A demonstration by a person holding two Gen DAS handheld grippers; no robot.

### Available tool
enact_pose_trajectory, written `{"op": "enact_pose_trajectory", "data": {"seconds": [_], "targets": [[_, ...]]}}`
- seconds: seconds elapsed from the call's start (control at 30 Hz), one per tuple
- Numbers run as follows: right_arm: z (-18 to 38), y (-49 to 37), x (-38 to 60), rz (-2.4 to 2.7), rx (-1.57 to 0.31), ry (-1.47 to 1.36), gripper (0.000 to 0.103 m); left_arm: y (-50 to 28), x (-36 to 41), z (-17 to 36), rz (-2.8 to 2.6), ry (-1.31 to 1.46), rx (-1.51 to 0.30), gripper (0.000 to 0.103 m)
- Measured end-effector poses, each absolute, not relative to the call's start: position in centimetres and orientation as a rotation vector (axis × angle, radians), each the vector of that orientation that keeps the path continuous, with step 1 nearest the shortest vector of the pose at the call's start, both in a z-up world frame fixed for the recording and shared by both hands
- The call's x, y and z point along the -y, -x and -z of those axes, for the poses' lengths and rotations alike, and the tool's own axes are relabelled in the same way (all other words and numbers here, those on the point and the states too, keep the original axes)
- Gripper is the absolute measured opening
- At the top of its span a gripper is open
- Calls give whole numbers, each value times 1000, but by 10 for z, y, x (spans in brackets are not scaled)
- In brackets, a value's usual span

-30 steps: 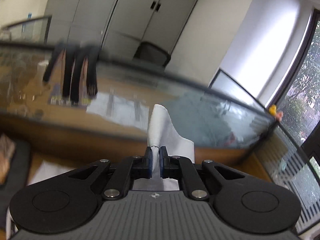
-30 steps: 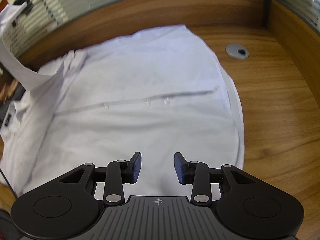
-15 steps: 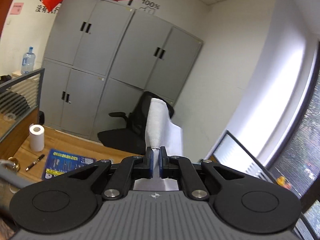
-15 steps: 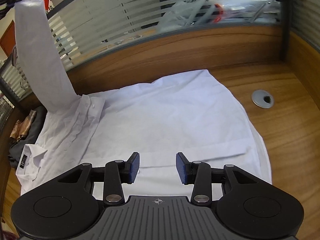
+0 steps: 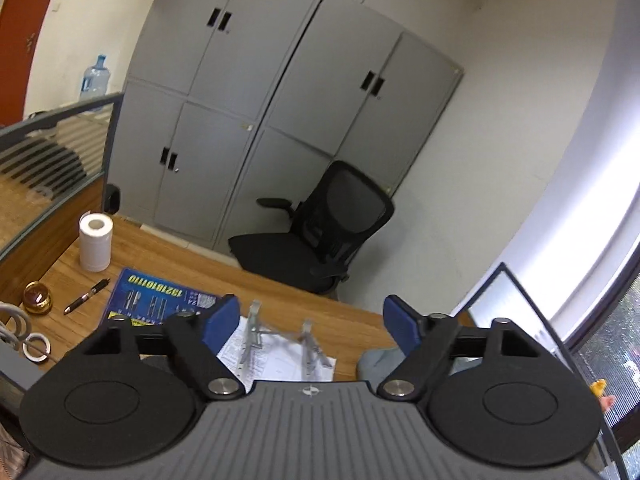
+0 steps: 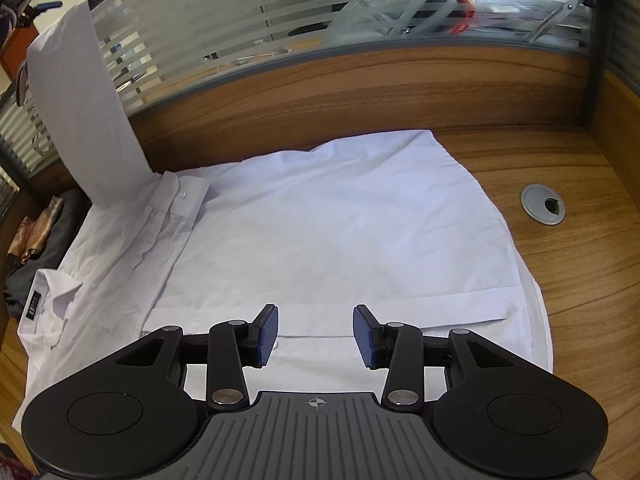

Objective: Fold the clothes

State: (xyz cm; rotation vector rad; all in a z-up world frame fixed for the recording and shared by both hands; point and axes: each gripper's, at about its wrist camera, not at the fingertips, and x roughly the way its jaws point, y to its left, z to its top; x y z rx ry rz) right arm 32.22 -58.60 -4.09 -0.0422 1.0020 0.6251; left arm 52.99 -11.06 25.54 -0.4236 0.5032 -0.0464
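Note:
A white shirt [image 6: 320, 232] lies spread on the wooden desk [image 6: 580, 264], with its collar [image 6: 48, 296] at the left. One sleeve [image 6: 84, 120] stands up in the air at the far left, above the shoulder. My right gripper [image 6: 314, 332] hovers over the shirt's near hem, open, with nothing between its blue pads. My left gripper [image 5: 310, 320] points out over a neighbouring desk. Its jaws are opening wide and nothing is between them. No cloth shows in the left wrist view.
A glass partition [image 6: 320, 20] on a wooden wall backs the desk, and a grey cable grommet [image 6: 543, 209] sits at the right. Dark cloth [image 6: 40, 236] lies left of the shirt. The left wrist view shows an office chair [image 5: 320, 232], a paper roll [image 5: 95, 242], a blue booklet [image 5: 160, 296] and grey cabinets [image 5: 280, 100].
My left gripper, shut on the white sleeve and lifting it, has opened and the sleeve has left its view. My right gripper has drawn back a little toward the hem.

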Motion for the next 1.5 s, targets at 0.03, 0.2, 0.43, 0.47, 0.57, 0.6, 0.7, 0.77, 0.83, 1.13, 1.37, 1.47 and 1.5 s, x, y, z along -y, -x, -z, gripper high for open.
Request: {"op": "enact_pose_trajectory", "data": {"seconds": [0.03,0.2,0.43,0.47,0.57,0.6,0.7,0.77,0.83,1.13,1.37,1.47,1.5], "targets": [[41,-321,586,-628,-1003,43,44,-523,111,-259,50,422,-503,85],[39,-315,587,-640,-1002,66,45,-480,117,-266,101,412,-545,86],[37,-307,593,-637,-1012,94,46,-417,124,-242,195,377,-671,86],[37,-306,594,-635,-1013,99,46,-408,125,-237,209,371,-685,86],[38,-303,597,-632,-1022,105,47,-383,129,-218,226,345,-716,86],[38,-302,598,-631,-1025,105,47,-375,132,-209,230,332,-725,86],[41,-301,597,-646,-1044,99,47,-352,138,-183,226,299,-756,86],[44,-302,592,-665,-1050,105,47,-335,142,-161,221,284,-784,86],[47,-304,582,-694,-1054,117,52,-315,147,-140,204,257,-812,86],[60,-332,501,-891,-1030,175,56,-231,157,-74,80,248,-914,86],[72,-362,422,-1055,-1004,299,64,-169,165,-64,-38,309,-919,86],[80,-375,389,-1084,-993,336,68,-146,175,-66,-111,313,-931,86],[83,-378,379,-1092,-993,343,70,-138,178,-66,-135,318,-937,86]]}}
